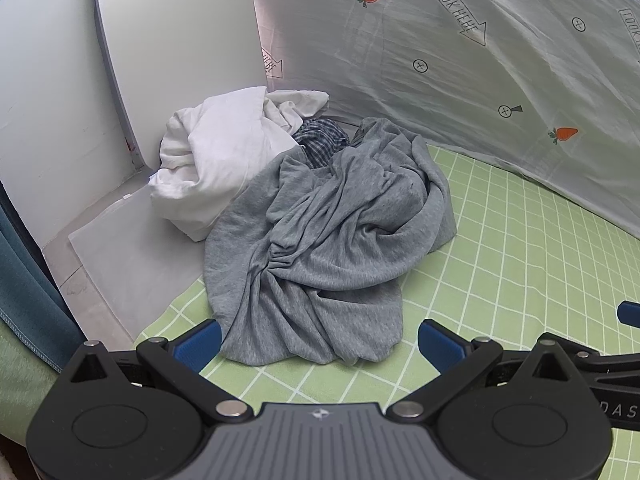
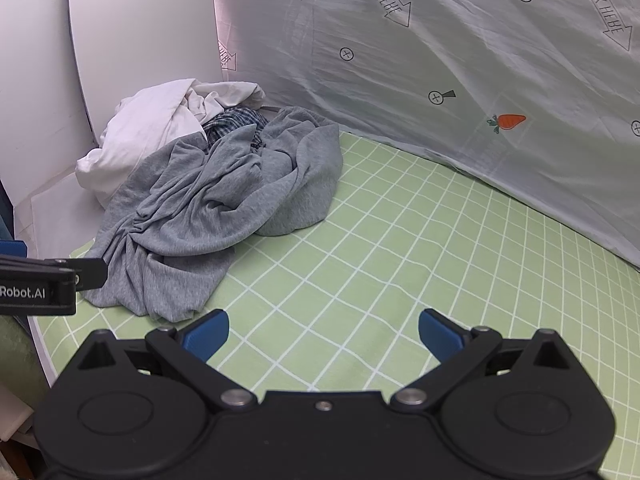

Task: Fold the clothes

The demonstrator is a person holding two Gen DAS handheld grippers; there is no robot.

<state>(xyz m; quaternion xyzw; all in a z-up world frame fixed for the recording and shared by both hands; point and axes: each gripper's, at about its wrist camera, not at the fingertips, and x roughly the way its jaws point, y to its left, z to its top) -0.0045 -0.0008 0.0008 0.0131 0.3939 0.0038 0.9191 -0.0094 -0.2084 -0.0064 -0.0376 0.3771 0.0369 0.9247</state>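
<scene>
A crumpled grey garment (image 1: 332, 240) lies in a heap on the green checked cloth (image 1: 520, 260); it also shows in the right wrist view (image 2: 216, 204). Behind it lie a white garment (image 1: 216, 160) (image 2: 148, 128) and a dark plaid one (image 1: 322, 136) (image 2: 232, 120). My left gripper (image 1: 320, 344) is open and empty, its blue pads (image 1: 200, 344) just short of the grey garment's near hem. My right gripper (image 2: 324, 336) is open and empty over bare cloth, to the right of the heap. The left gripper's side (image 2: 40, 284) shows at the right wrist view's left edge.
A pale sheet printed with carrots and arrows (image 1: 480, 72) (image 2: 460, 80) hangs as a backdrop along the far side. White boards (image 1: 160, 40) stand at the back left. The table's left edge (image 1: 132, 280) drops off beside a teal curtain (image 1: 28, 292).
</scene>
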